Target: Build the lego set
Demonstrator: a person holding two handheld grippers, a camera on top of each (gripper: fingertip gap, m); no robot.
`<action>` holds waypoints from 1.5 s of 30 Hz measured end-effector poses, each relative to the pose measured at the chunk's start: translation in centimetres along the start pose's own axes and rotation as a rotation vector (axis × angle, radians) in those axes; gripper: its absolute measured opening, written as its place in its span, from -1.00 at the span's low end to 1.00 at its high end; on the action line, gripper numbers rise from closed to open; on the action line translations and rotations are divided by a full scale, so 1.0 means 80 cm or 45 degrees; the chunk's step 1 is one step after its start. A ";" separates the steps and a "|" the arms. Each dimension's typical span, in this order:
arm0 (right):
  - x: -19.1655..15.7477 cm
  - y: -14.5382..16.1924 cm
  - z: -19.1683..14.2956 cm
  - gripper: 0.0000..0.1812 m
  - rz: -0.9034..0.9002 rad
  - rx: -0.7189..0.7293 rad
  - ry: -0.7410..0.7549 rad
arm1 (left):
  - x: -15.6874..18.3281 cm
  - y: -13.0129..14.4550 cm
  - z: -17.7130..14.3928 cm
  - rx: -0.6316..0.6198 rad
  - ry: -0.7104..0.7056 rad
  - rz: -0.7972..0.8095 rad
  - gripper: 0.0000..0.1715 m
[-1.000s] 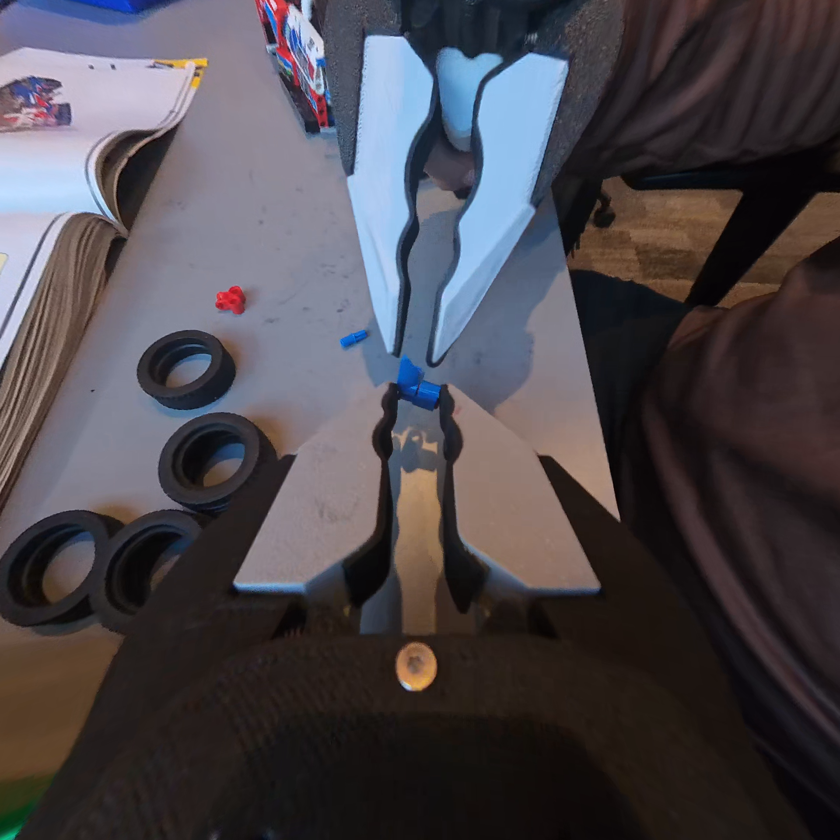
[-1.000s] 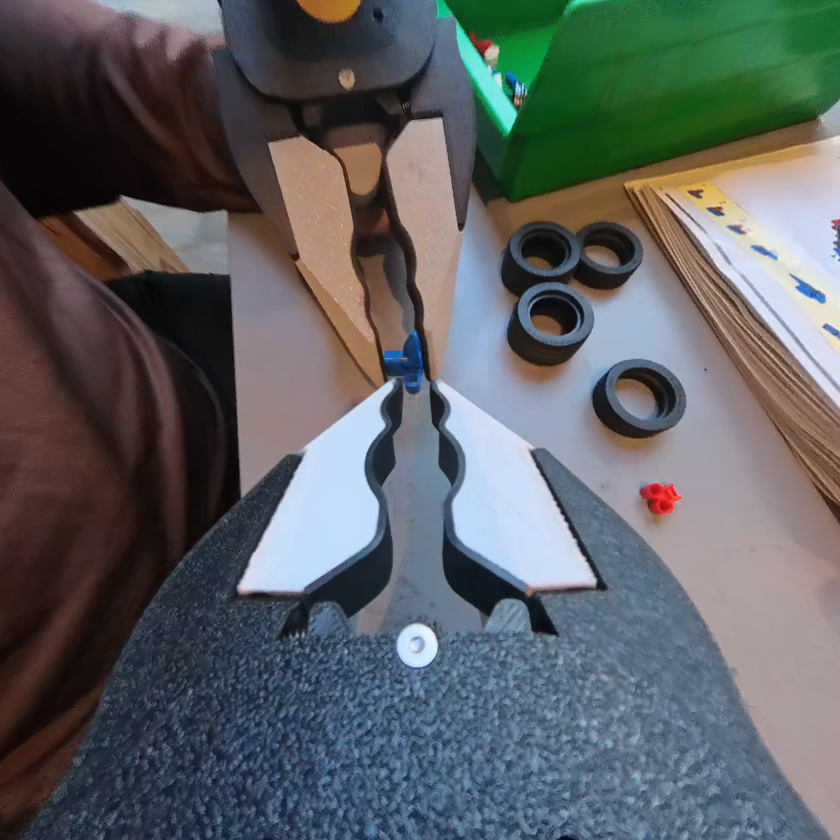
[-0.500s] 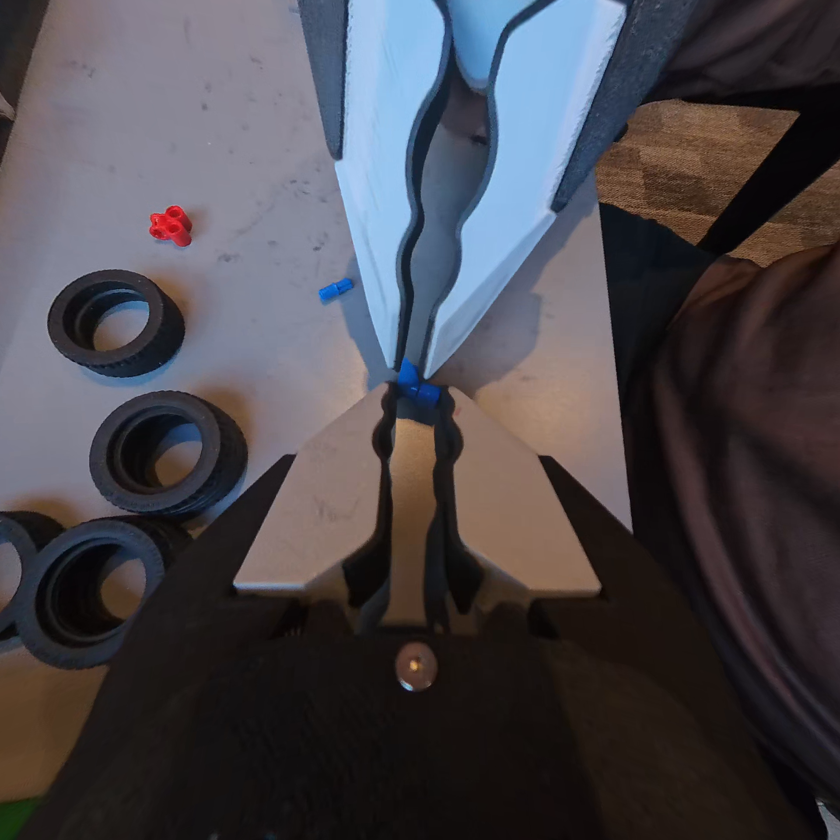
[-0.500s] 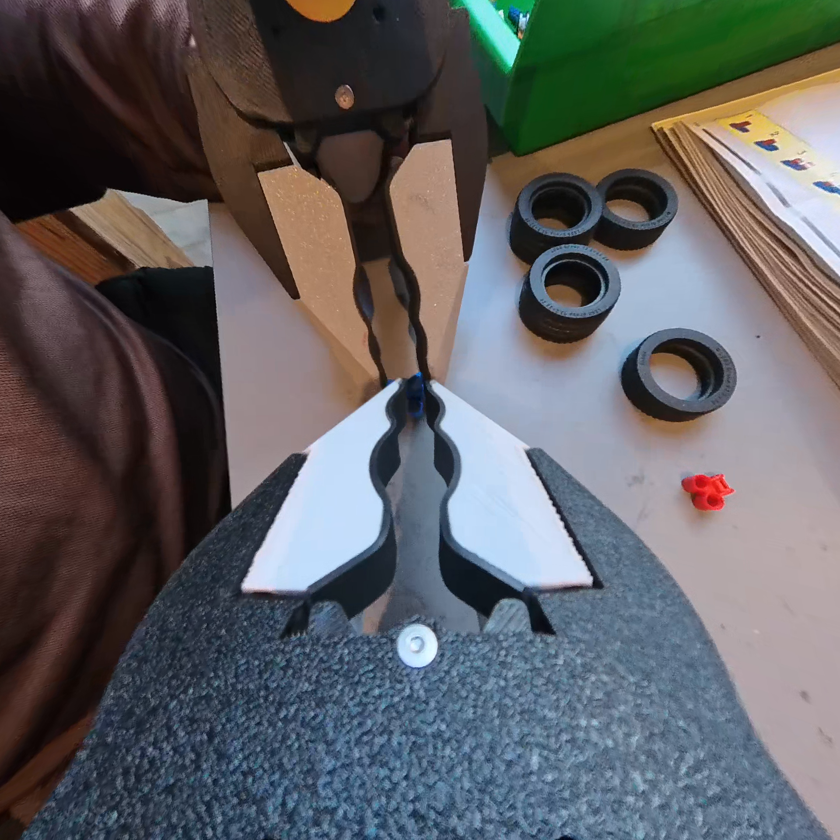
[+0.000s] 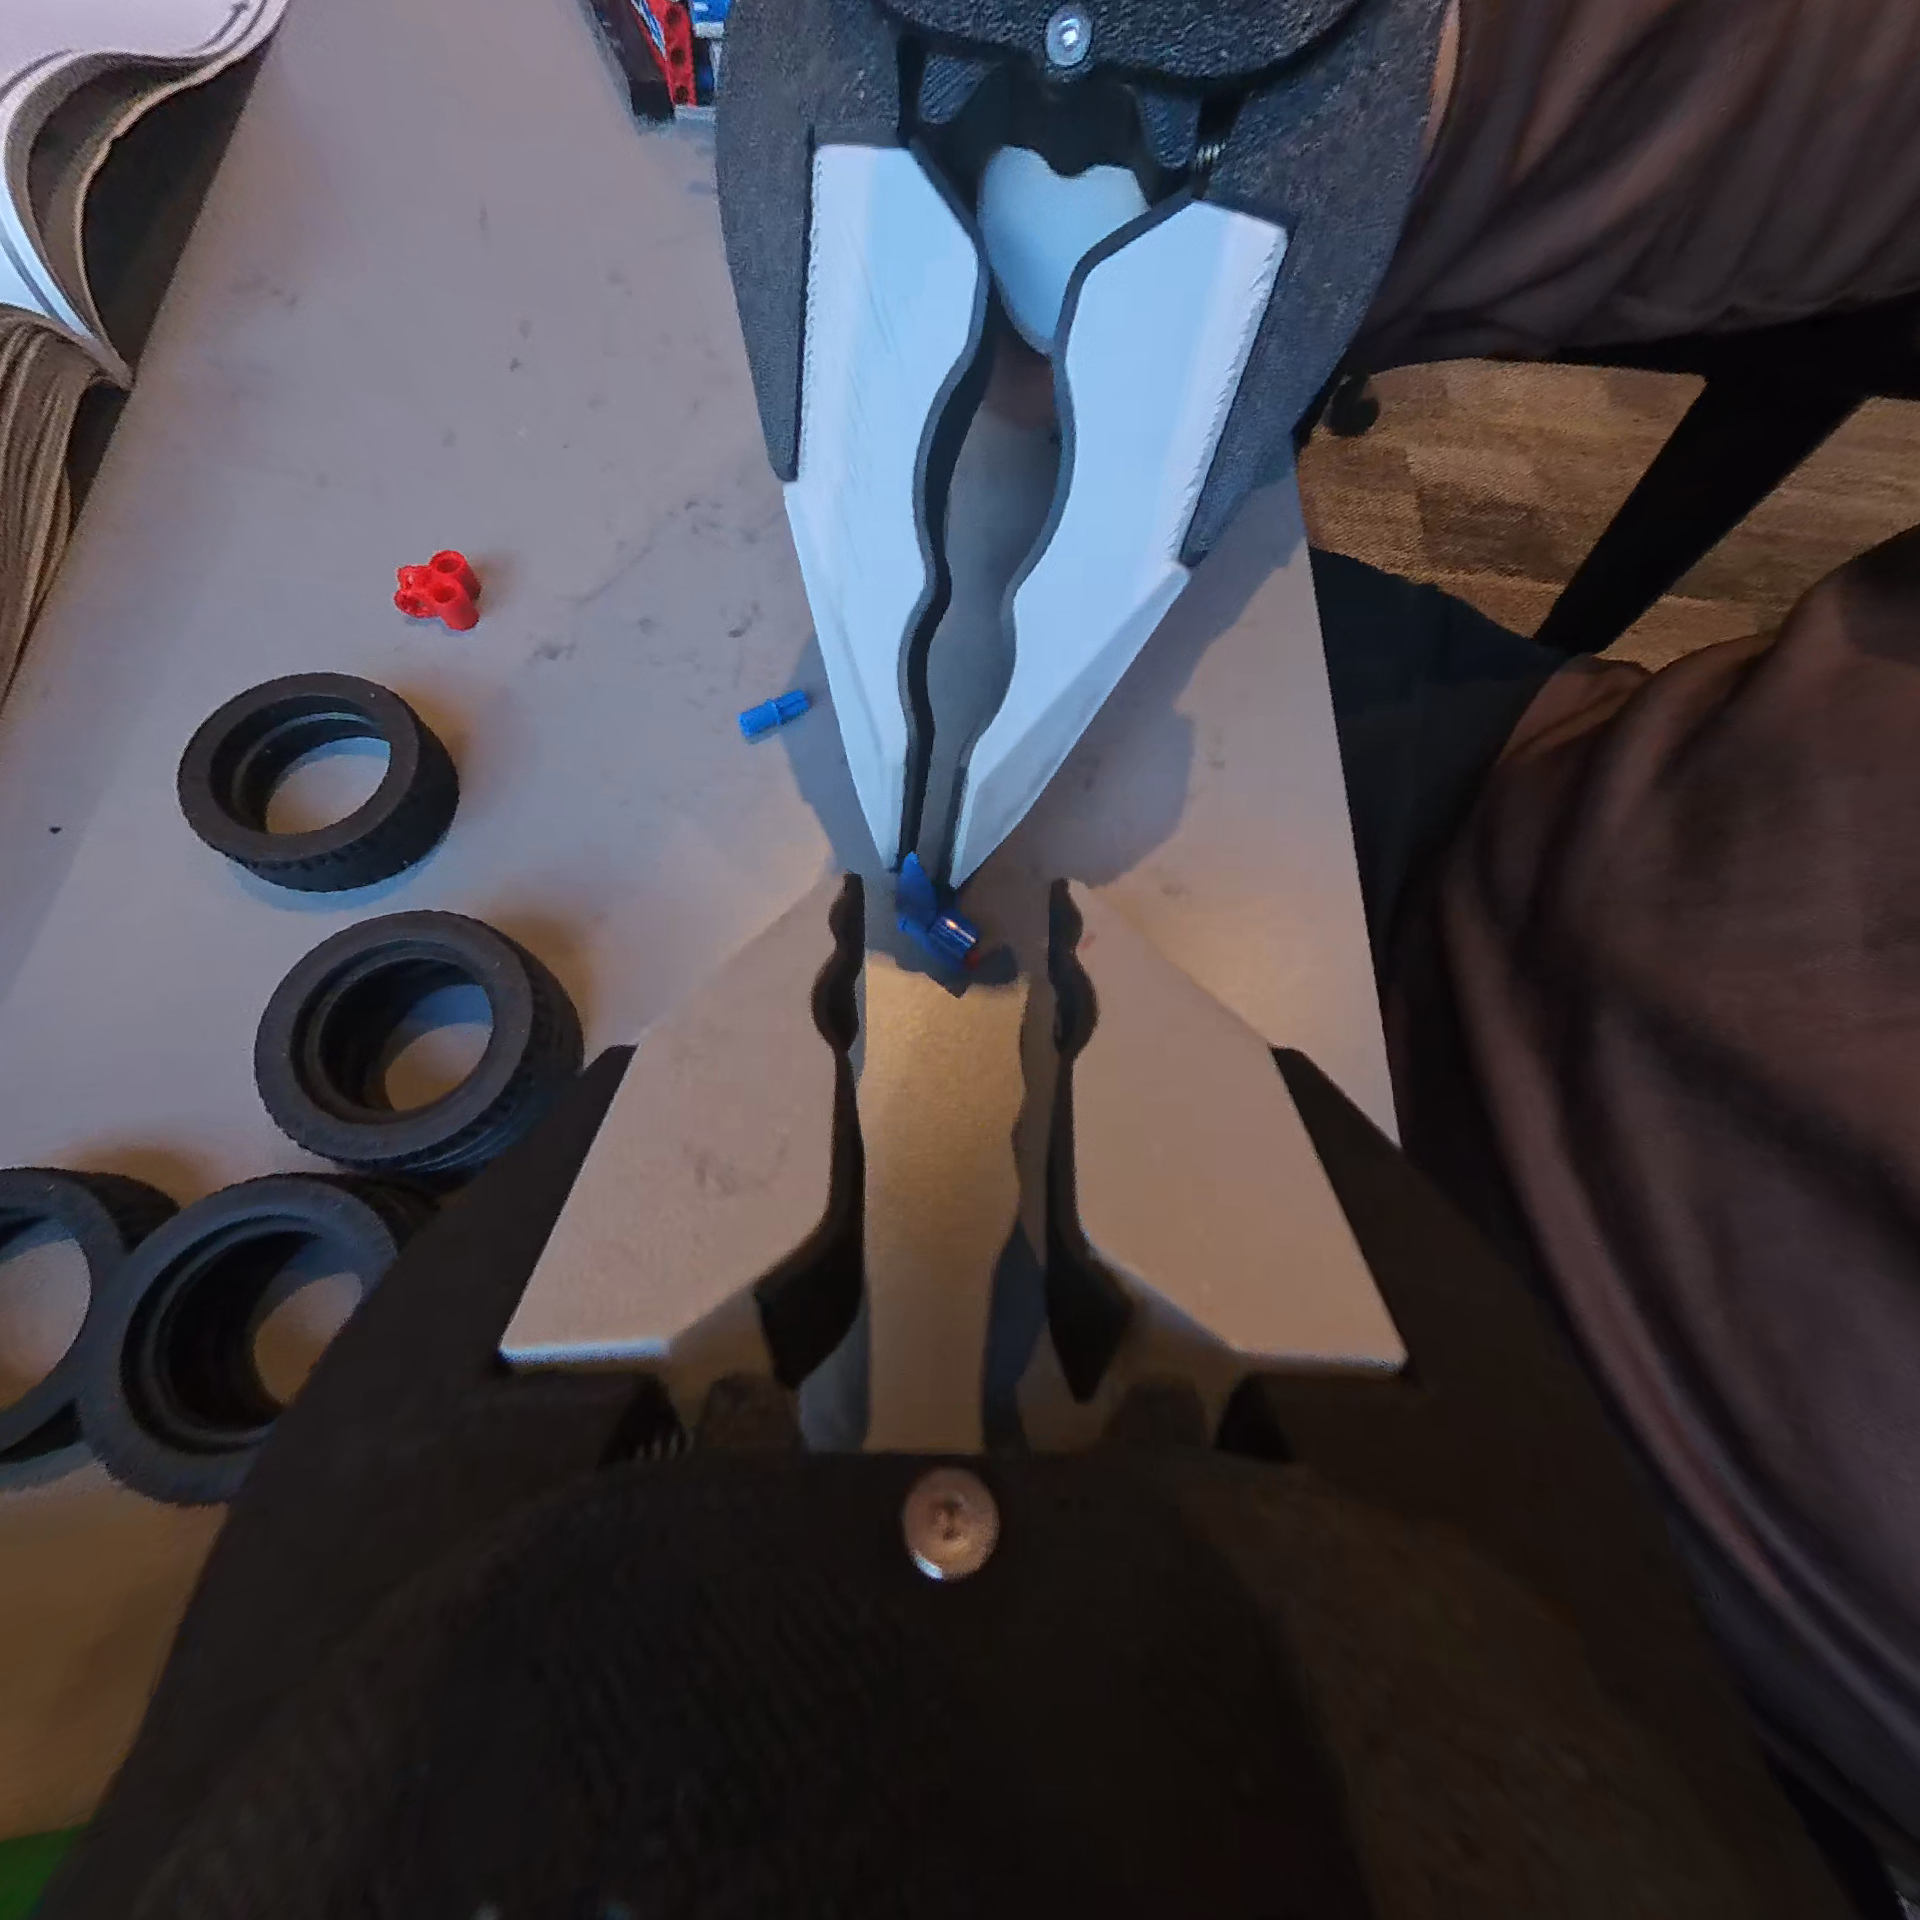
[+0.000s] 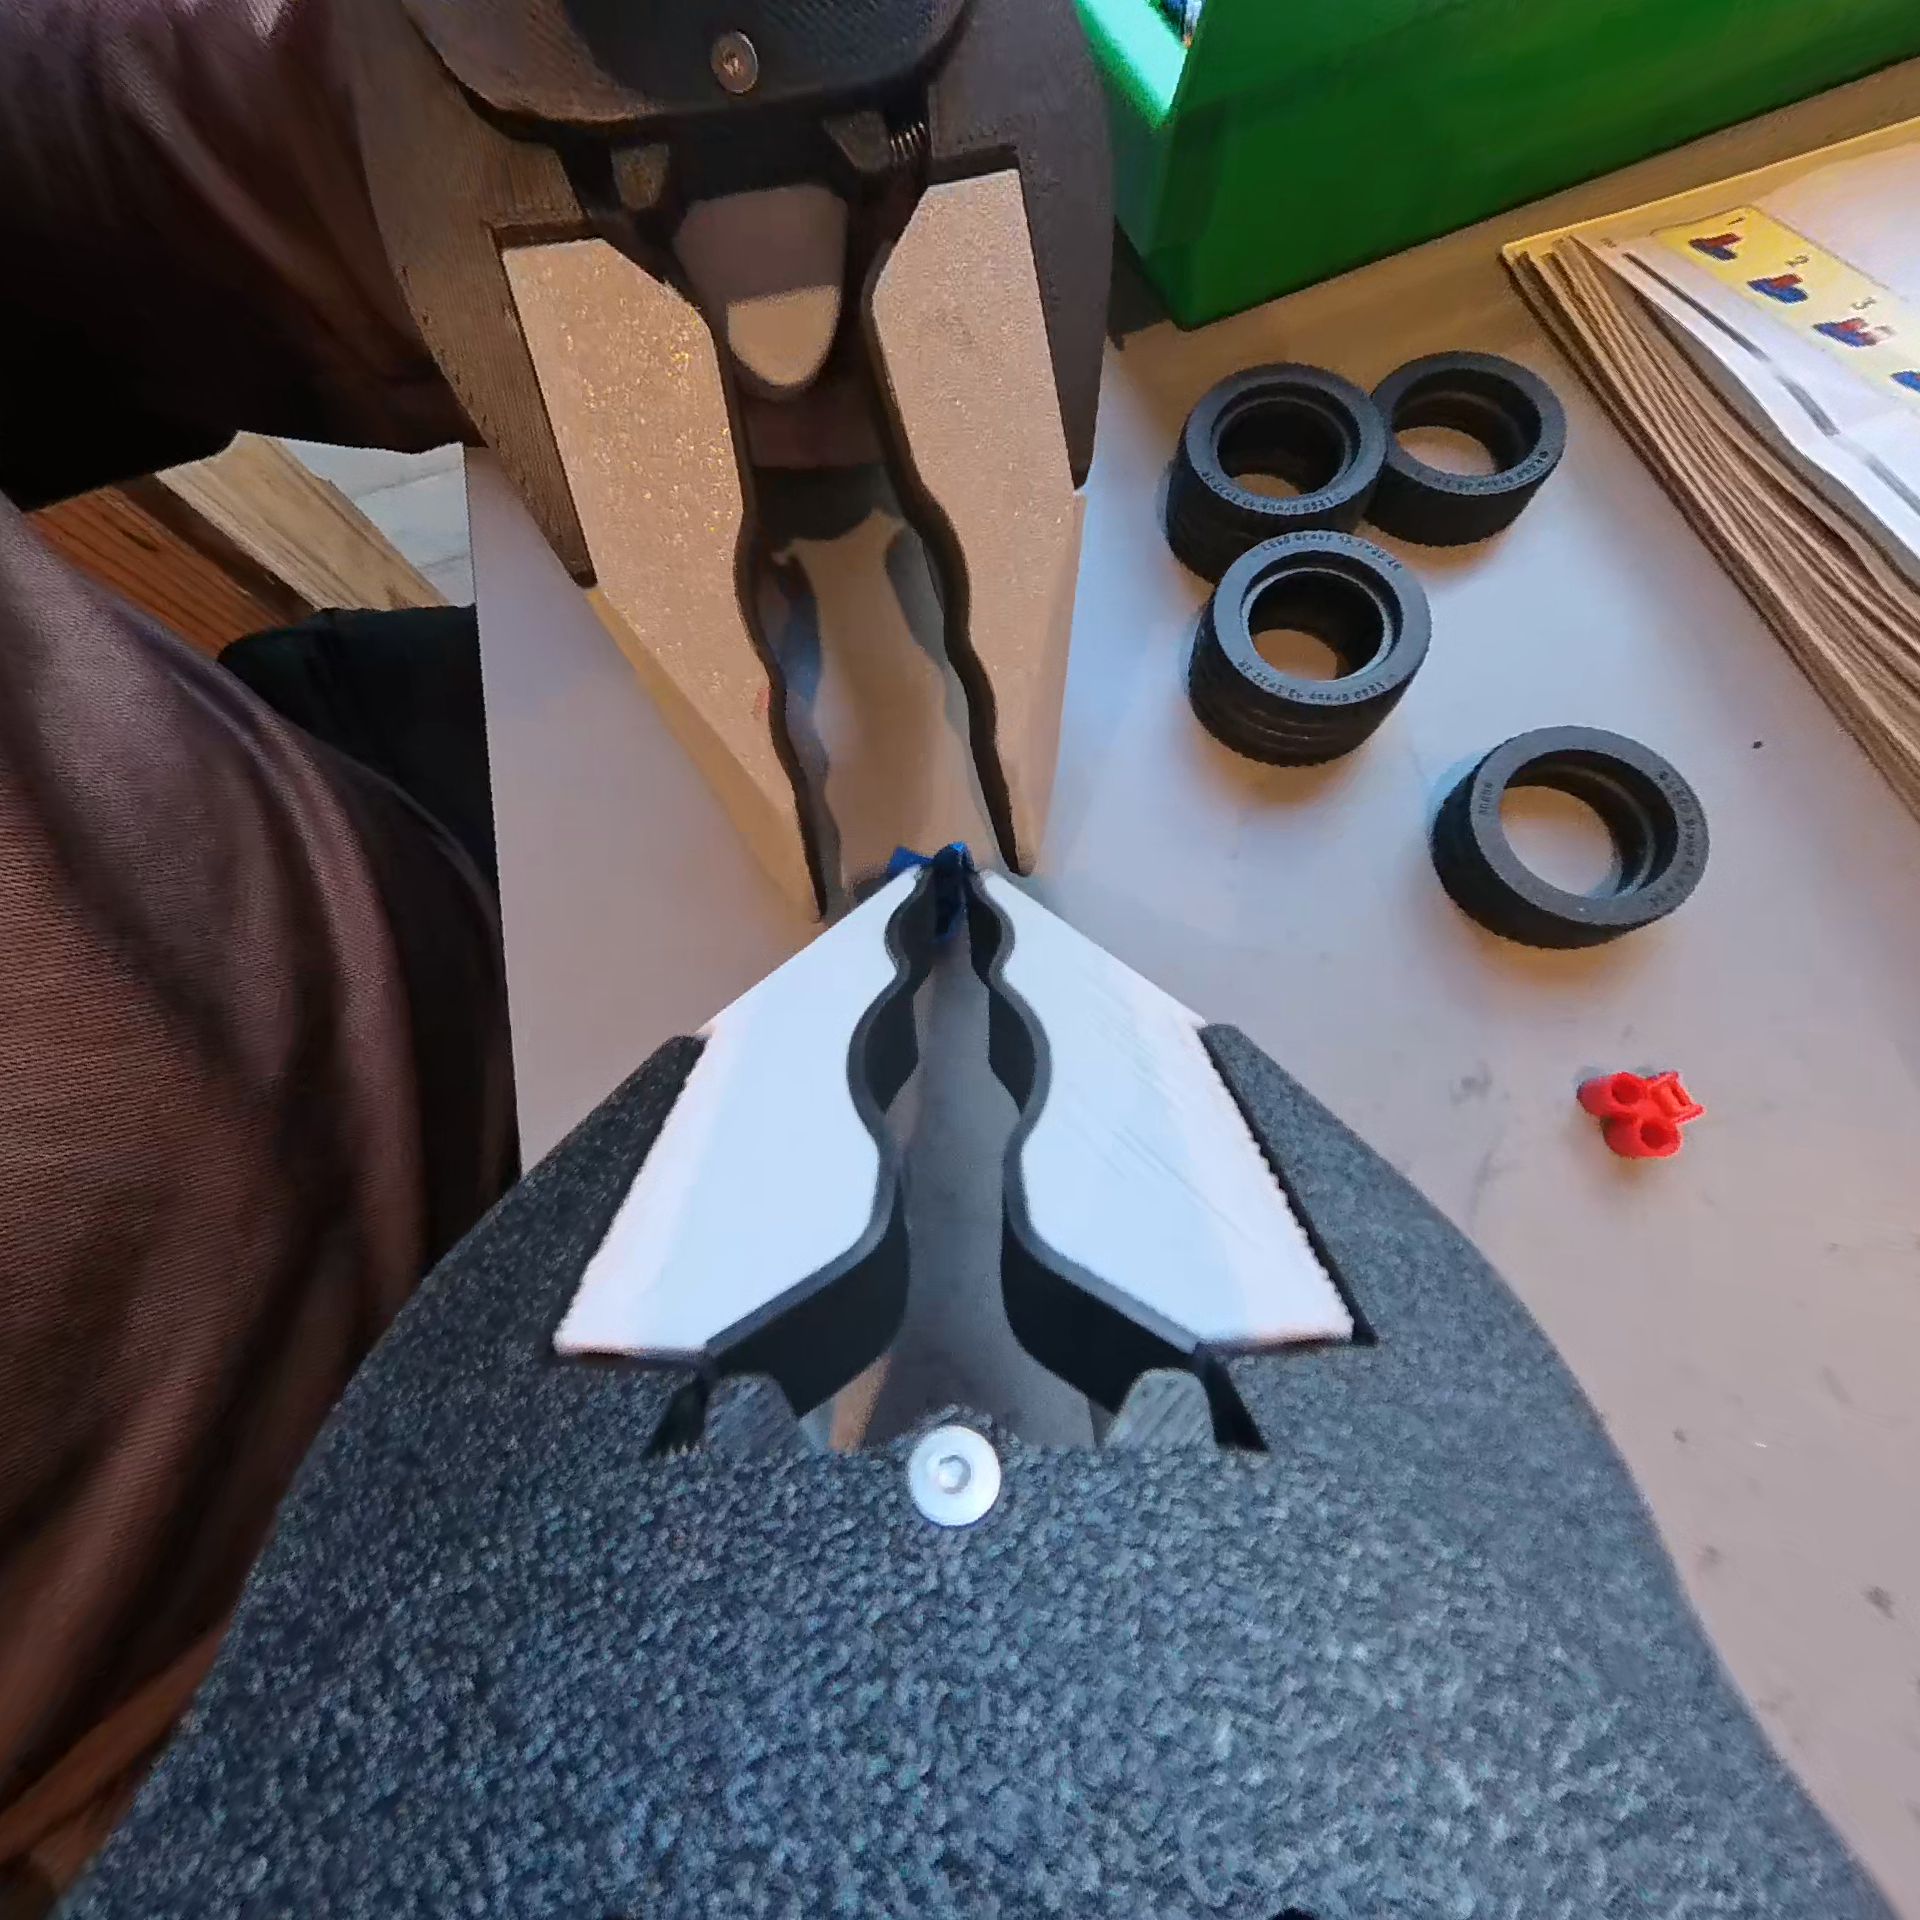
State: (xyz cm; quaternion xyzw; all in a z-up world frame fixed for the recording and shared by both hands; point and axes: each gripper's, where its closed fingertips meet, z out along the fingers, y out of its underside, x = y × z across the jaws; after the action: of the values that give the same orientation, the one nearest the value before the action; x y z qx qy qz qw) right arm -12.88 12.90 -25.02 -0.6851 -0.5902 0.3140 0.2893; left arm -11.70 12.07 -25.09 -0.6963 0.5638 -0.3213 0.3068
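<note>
A small blue Lego connector (image 5: 935, 920) is held above the grey table (image 5: 416, 364), at the tips of both grippers. My right gripper (image 5: 928, 871), with white fingers, reaches in from the top of the left wrist view and is shut on the connector. In the right wrist view the connector (image 6: 940, 883) sits pinched between the right gripper's tips (image 6: 948, 883). My left gripper (image 5: 953, 888) is open, its fingertips on either side of the connector and clear of it. It also shows in the right wrist view (image 6: 925, 888), coming in from the top.
Several black tyres (image 5: 317, 779) (image 6: 1309, 655), a red connector (image 5: 438, 590) (image 6: 1640, 1114) and a blue pin (image 5: 774, 715) lie on the table. An open instruction booklet (image 6: 1766, 416) and a green bin (image 6: 1455, 135) stand beyond. A person's brown sleeve (image 5: 1662, 1039) borders the table edge. The blue pin (image 5: 774, 715) is about equally far from each gripper, around 5 cm.
My right gripper moved in and shut on the blue connector. My left gripper, which held it, has opened and let go.
</note>
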 end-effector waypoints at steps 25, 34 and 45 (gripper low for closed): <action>0.056 0.046 -0.029 -0.89 0.255 -0.211 0.249 | -0.022 -0.026 -0.024 0.207 -0.289 0.166 -0.74; 0.052 0.035 -0.032 -0.96 0.334 -0.121 0.188 | -0.024 -0.026 -0.022 0.191 -0.361 0.232 -0.74; 0.021 -0.005 -0.043 -0.96 0.345 0.004 0.021 | -0.026 -0.026 -0.018 0.151 -0.513 0.426 -0.81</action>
State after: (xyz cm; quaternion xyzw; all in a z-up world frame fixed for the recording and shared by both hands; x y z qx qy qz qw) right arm -10.29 14.50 -22.68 -0.7605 -0.4894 0.3455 0.2503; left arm -11.94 14.36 -22.76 -0.6241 0.5788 -0.1535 0.5019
